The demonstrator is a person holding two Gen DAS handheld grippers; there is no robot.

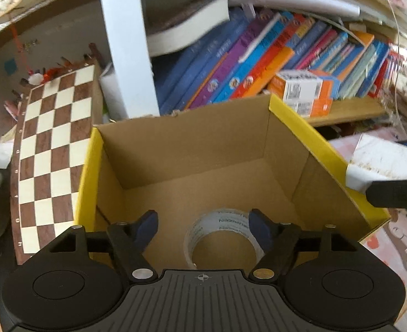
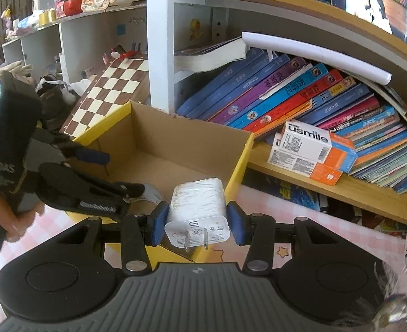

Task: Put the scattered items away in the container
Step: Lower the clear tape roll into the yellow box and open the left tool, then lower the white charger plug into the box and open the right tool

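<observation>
Fingers (image 2: 162, 222) of the right gripper (image 2: 197, 225) pinch a white plug-in charger (image 2: 196, 207) by its two sides, prongs turned back toward the camera, at the near right rim of an open cardboard box (image 2: 187, 149) with yellow outer walls. In the left wrist view the same charger (image 1: 380, 163) shows at the box's (image 1: 203, 144) right wall, outside it or just over the rim. The left gripper (image 1: 203, 228) hangs over the box's near end with its fingers (image 1: 148, 225) spread, holding nothing; a roll of clear tape (image 1: 220, 235) lies flat on the cardboard floor directly below them.

Judged from this, the charger is on its way into the box. Doing that well likely means carrying it clear of the yellow rim and toward the bare middle of the floor, away from the tape and the left gripper, and lowering it before letting go, since a hard plastic block would bounce or tip on its prongs if dropped.

Apart from the tape, the box's visible floor is bare. It sits on a desk (image 2: 286, 221) covered in a pink patterned cloth. Just behind it a chessboard (image 1: 51, 149) leans at left, and slanting books (image 2: 300, 96) fill a shelf (image 2: 341, 191) at right, with small white-and-orange cartons (image 2: 311, 149) stacked before them.
</observation>
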